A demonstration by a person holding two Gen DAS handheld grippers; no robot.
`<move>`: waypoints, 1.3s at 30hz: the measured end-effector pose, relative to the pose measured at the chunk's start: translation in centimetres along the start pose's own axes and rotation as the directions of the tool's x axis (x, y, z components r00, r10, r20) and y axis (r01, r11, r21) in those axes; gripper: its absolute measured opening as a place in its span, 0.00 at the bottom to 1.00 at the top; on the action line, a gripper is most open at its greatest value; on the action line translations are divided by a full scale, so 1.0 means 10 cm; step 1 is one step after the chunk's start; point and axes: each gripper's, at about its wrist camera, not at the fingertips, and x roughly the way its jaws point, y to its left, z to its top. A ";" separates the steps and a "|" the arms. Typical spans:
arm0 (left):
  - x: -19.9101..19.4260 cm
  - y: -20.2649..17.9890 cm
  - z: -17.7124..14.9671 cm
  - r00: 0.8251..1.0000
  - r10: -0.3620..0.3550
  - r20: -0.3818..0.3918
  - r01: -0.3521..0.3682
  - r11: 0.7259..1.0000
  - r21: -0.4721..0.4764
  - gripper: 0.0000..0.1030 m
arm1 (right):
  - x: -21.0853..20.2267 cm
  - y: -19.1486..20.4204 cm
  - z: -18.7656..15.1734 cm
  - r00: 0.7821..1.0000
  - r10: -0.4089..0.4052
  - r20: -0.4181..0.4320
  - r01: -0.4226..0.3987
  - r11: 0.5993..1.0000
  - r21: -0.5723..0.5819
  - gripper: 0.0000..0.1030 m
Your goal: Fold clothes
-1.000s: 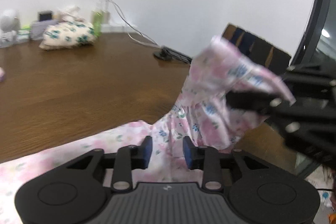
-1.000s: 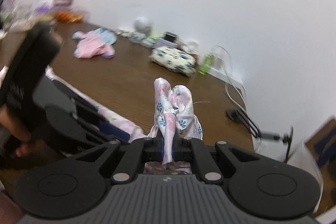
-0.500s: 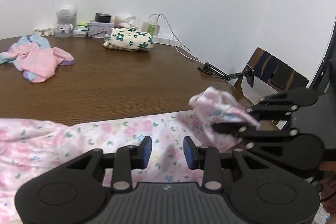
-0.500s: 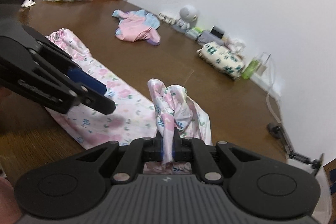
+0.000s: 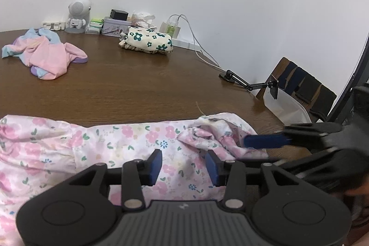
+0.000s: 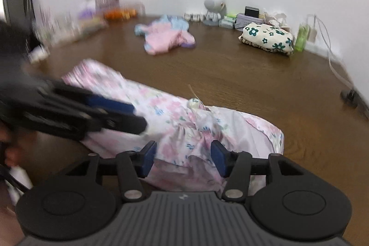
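A pink floral garment [image 5: 110, 144] lies along the near edge of the brown table [image 5: 138, 89]; it also shows in the right wrist view [image 6: 175, 121]. Its right end is bunched into a loose fold [image 5: 216, 133]. My left gripper [image 5: 183, 164] is open just above the cloth and holds nothing. My right gripper [image 6: 183, 157] is open over the bunched end, with cloth lying between the spread jaws. The right gripper also shows at the right of the left wrist view [image 5: 265, 144]. The left gripper crosses the left of the right wrist view [image 6: 129, 117], blurred.
A crumpled pink and blue garment [image 5: 46, 54] lies at the far left. A folded cream cloth with green flowers [image 5: 147, 42] sits at the back by a white robot figure [image 5: 78, 14], small boxes and cables. A black clamp arm [image 5: 249, 84] sits at the table's right edge.
My right gripper lowered the bunched end of the floral garment onto the table and opened, letting it go. The left gripper's jaws spread wider. The garment now lies flat.
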 end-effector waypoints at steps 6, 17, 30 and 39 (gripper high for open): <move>0.17 -0.11 0.03 0.997 -0.074 -0.032 0.074 0.997 -0.005 0.33 | -0.47 -0.47 -0.02 0.987 -0.074 0.144 0.051 0.986 0.162 0.48; 0.36 -0.17 0.02 0.997 0.016 -0.076 -0.016 1.000 -0.009 0.33 | 0.13 -0.61 -0.09 0.996 -0.058 0.072 0.050 0.993 0.111 0.23; 0.51 -0.82 0.25 0.999 -0.034 -0.017 0.037 0.978 0.207 0.17 | 0.29 -0.42 -0.27 0.996 -0.076 0.053 0.074 0.997 0.032 0.24; 0.70 -0.54 0.02 0.997 0.017 -0.070 -0.005 0.984 0.177 0.15 | -0.05 -0.48 -0.42 0.994 -0.078 0.080 0.075 0.997 0.036 0.30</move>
